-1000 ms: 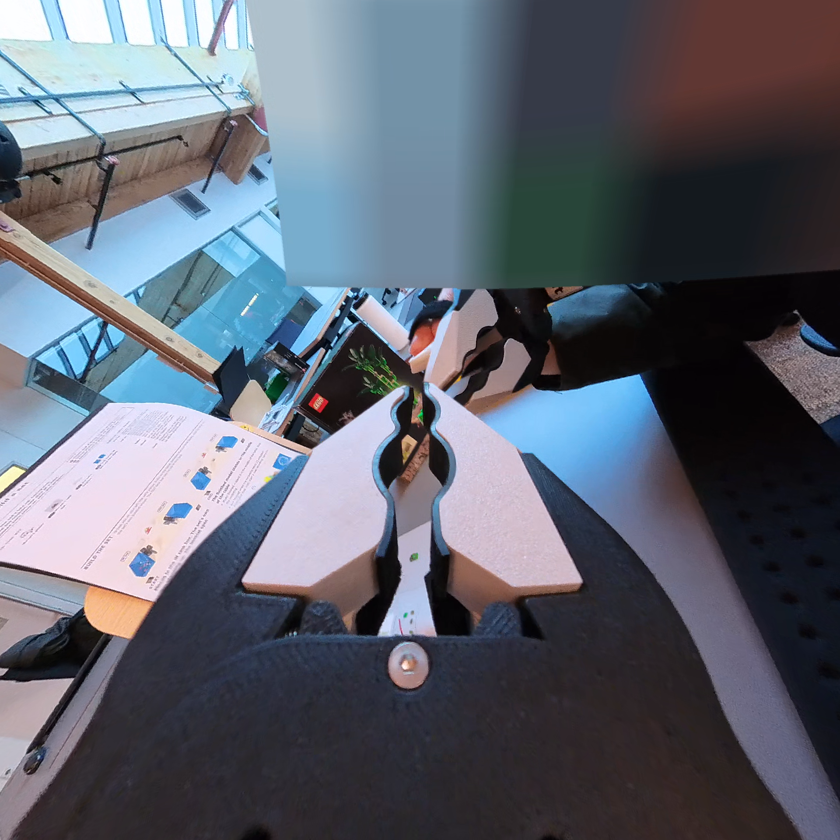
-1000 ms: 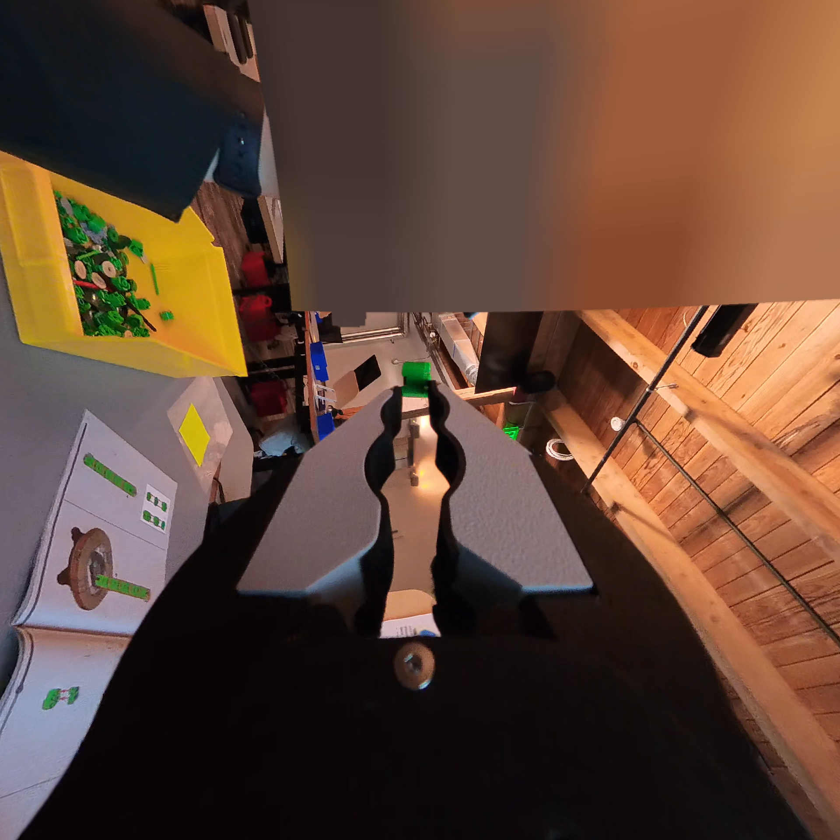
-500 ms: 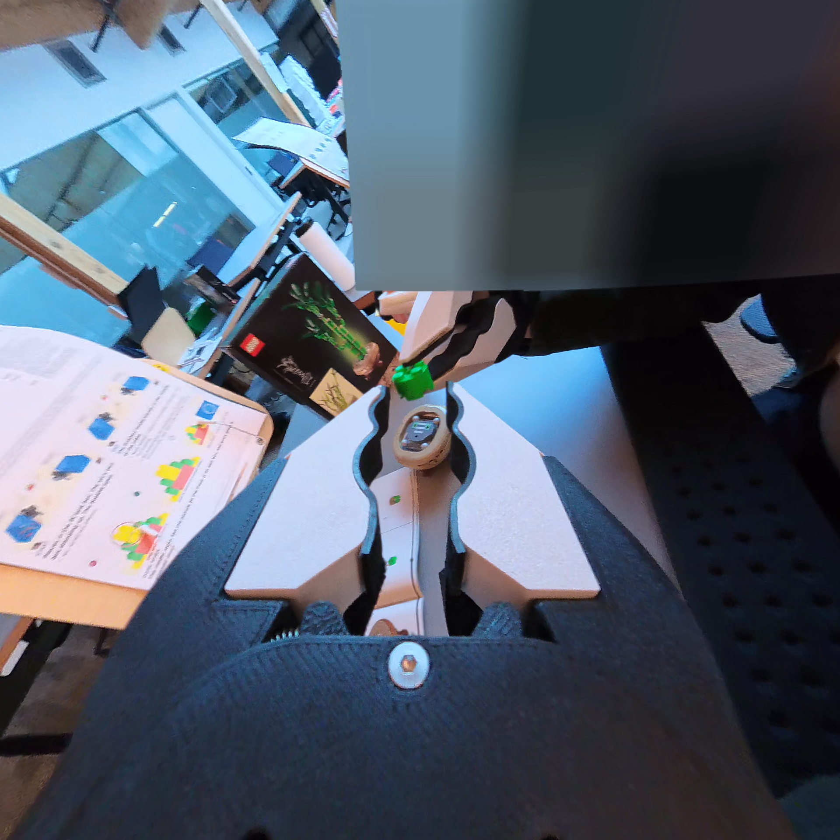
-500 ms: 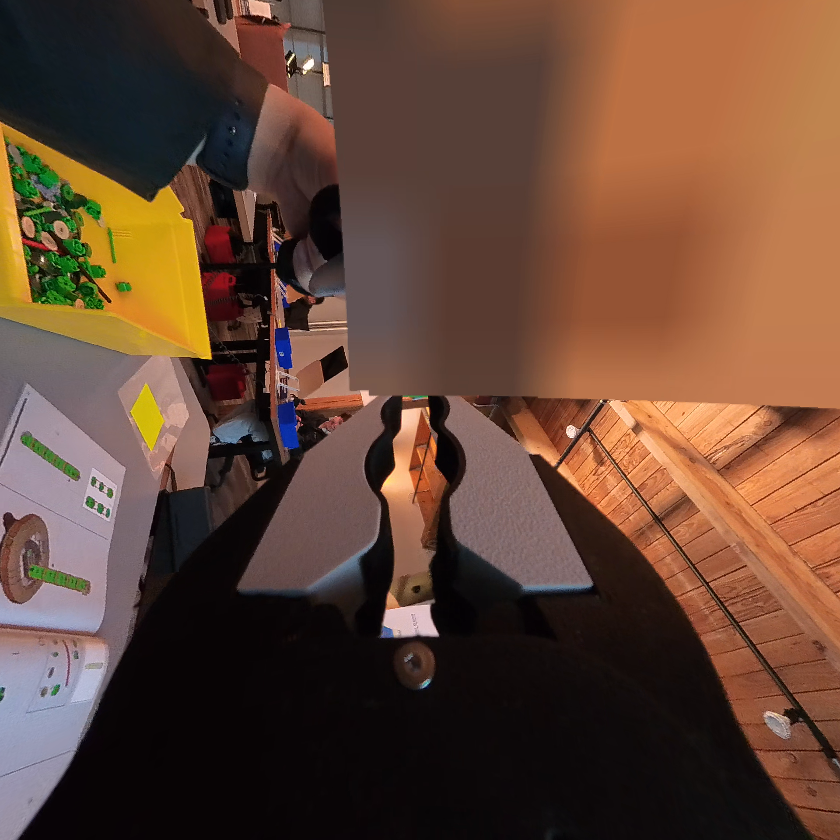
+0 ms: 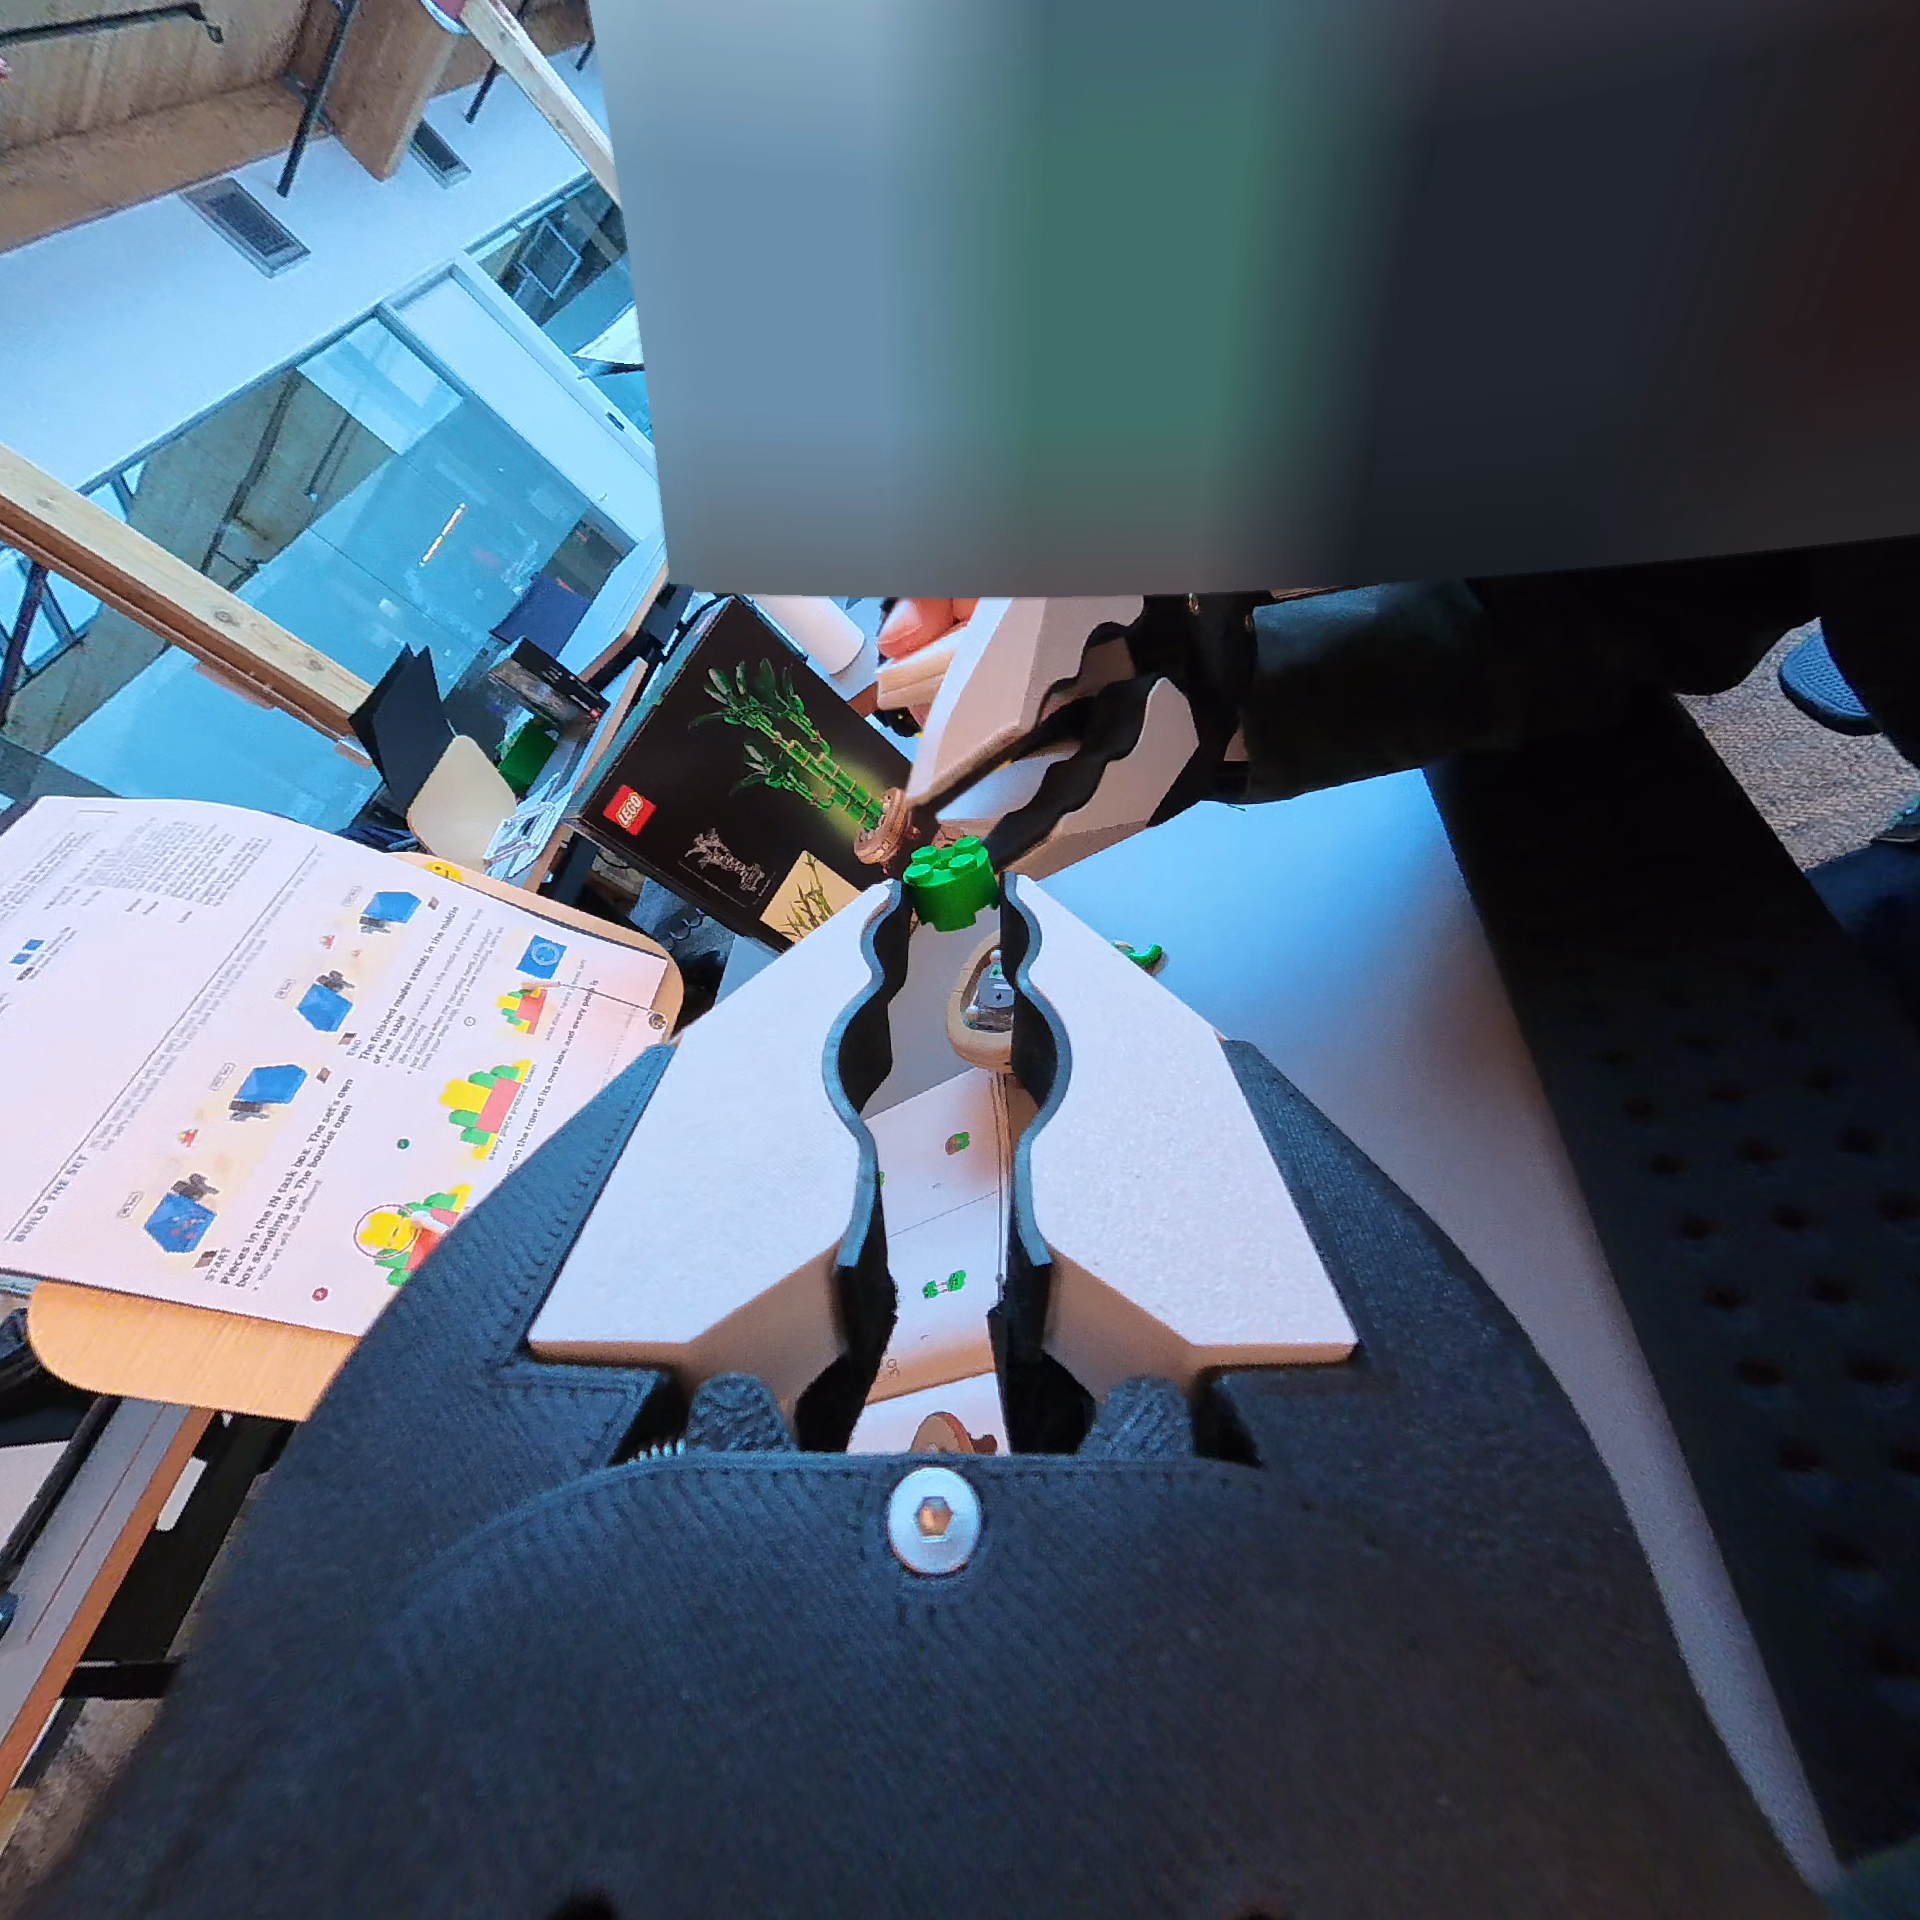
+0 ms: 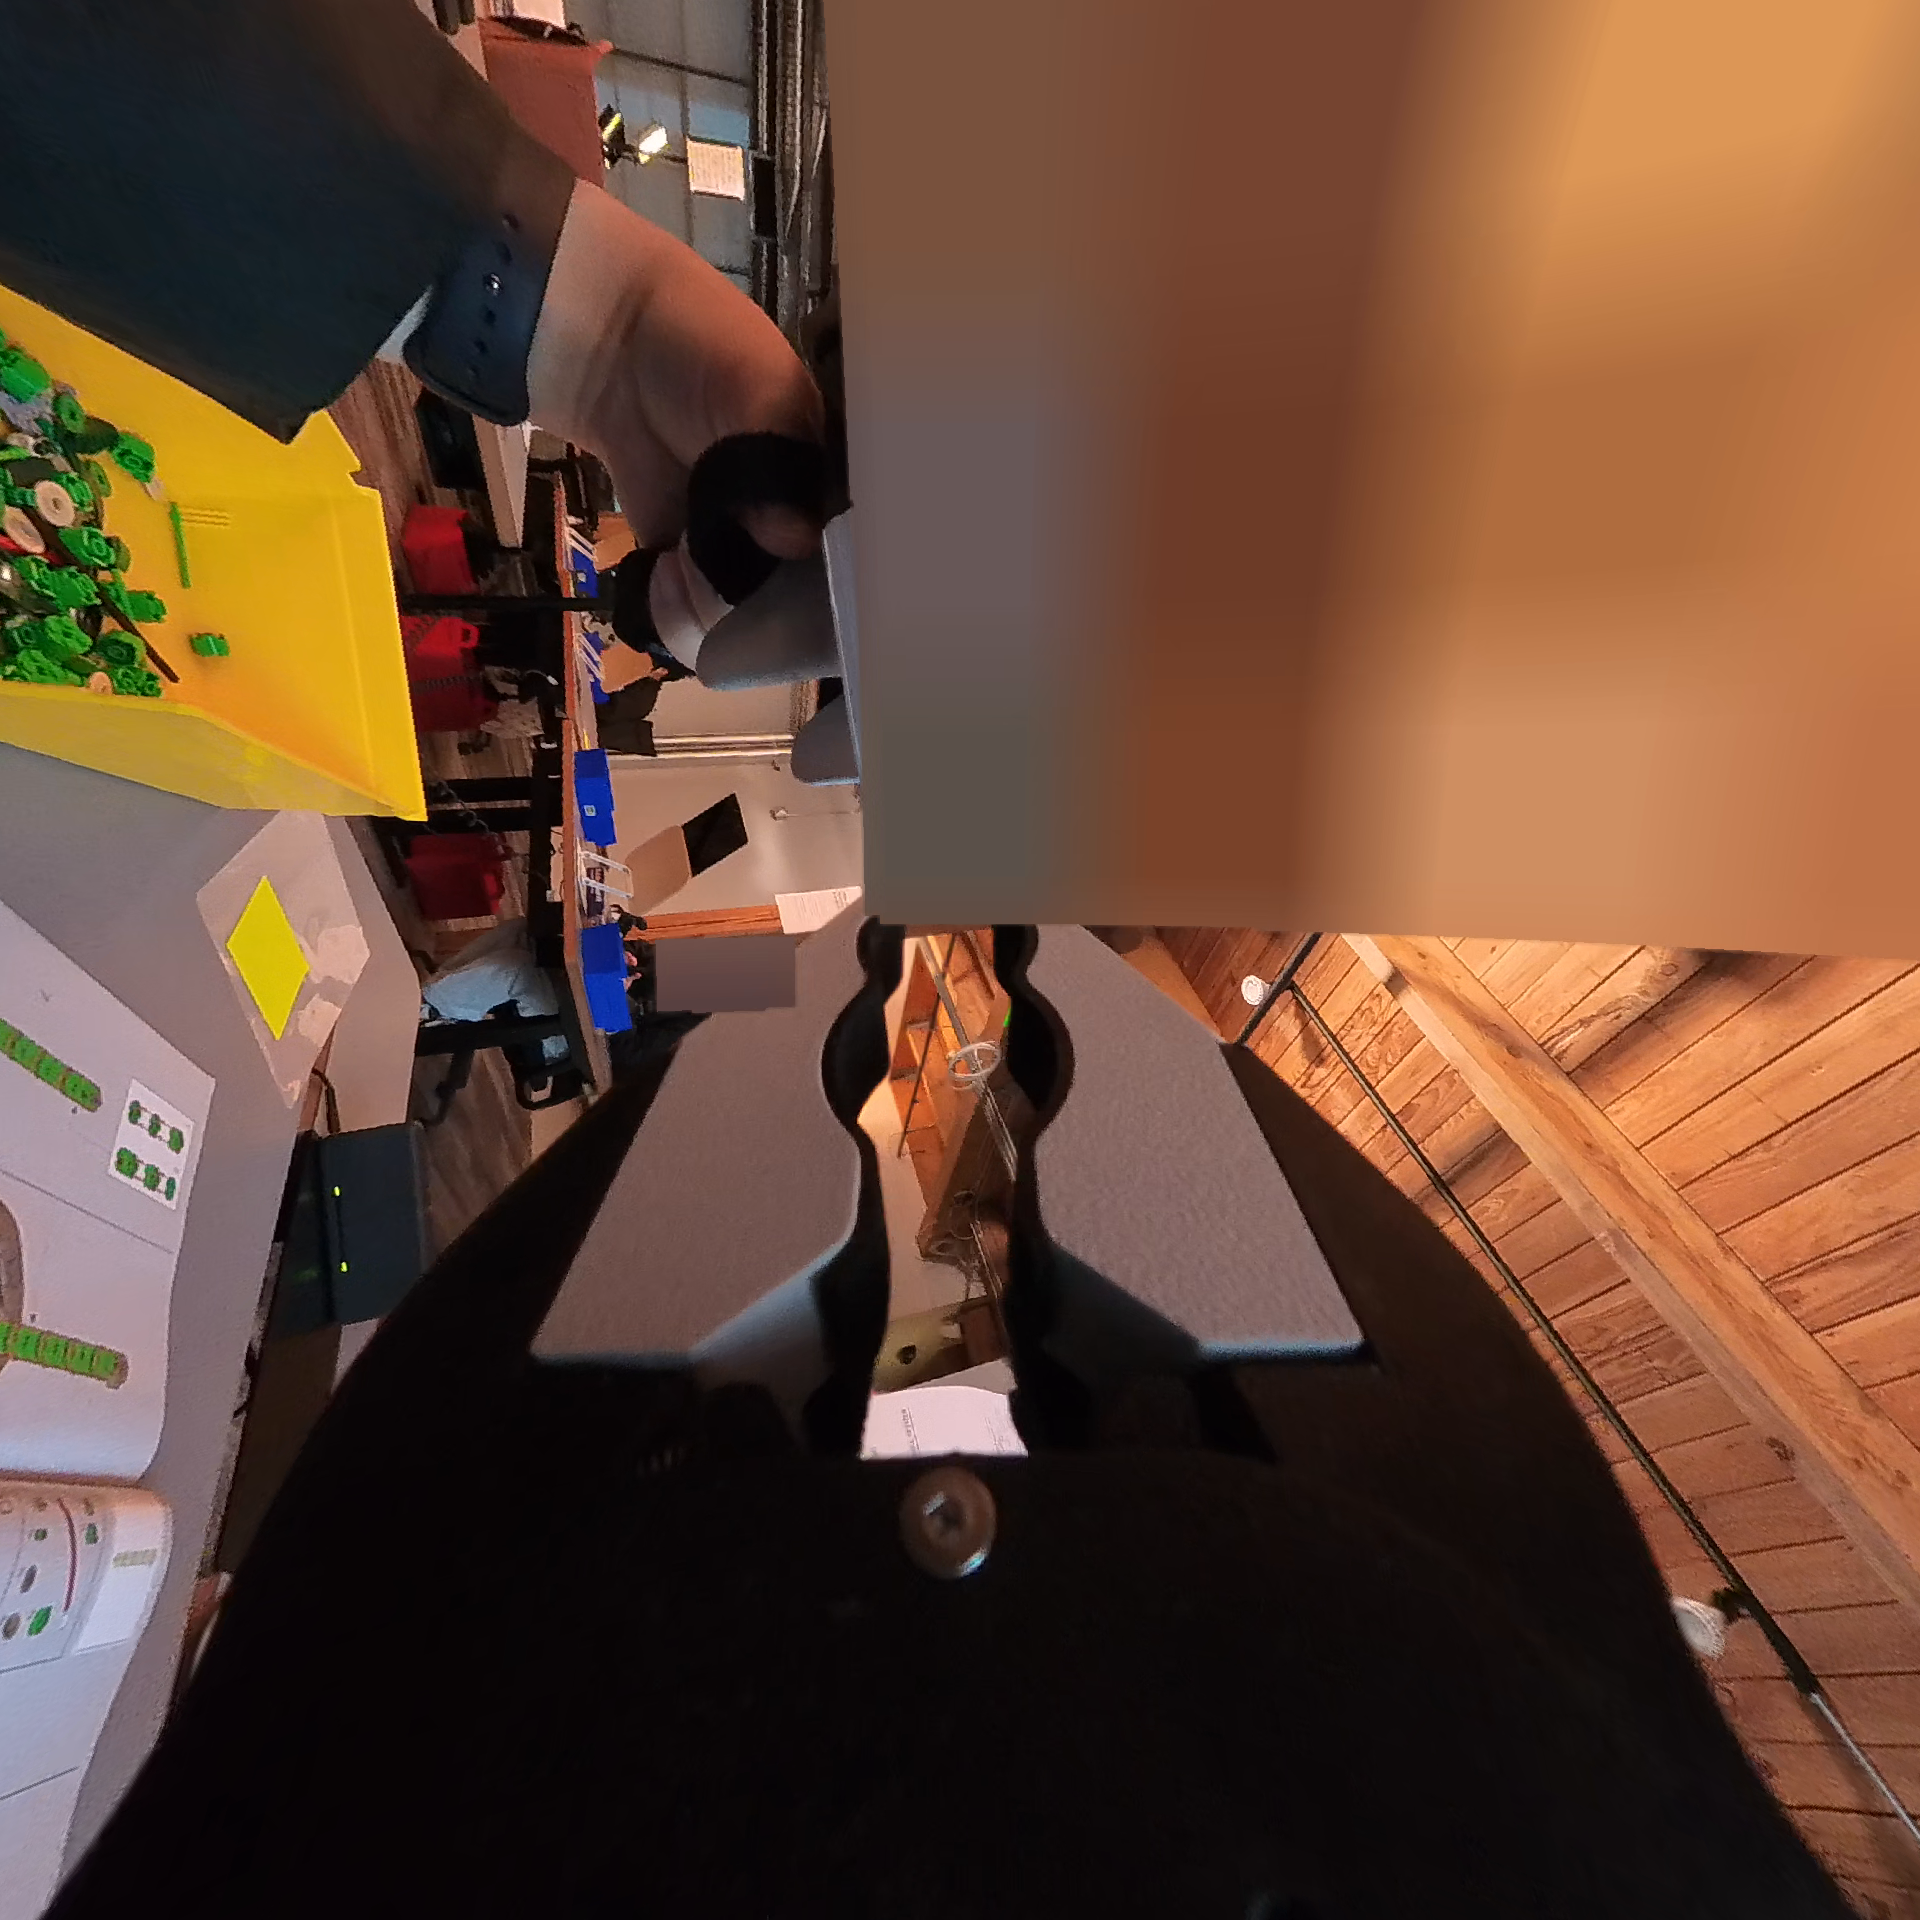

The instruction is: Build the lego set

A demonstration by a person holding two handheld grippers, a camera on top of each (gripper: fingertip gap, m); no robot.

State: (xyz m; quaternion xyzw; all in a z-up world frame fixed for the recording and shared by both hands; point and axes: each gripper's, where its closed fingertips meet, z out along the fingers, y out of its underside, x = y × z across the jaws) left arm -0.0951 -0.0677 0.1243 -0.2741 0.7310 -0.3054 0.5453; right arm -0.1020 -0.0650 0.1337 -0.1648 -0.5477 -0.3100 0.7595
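Green round brick [image 5: 951, 883], four studs on top, is seen at the fingertips of both grippers. It is pinched by the tips of the right gripper [image 5: 961, 831], which enters from beyond the brick in the left wrist view. The left gripper [image 5: 949, 904] is parted, its tips flanking the brick; contact cannot be confirmed. Just behind the brick, between the left fingers, a tan round piece [image 5: 982, 1013] is visible above the open instruction booklet [image 5: 935, 1164] on the white table [image 5: 1299, 935]. Beyond the brick stands the black set box [image 5: 727, 790]; to its left a printed sheet [image 5: 260, 1039] is propped. In the right wrist view, the fingertips are hidden; a yellow bin [image 6: 291, 623] of green parts is seen.
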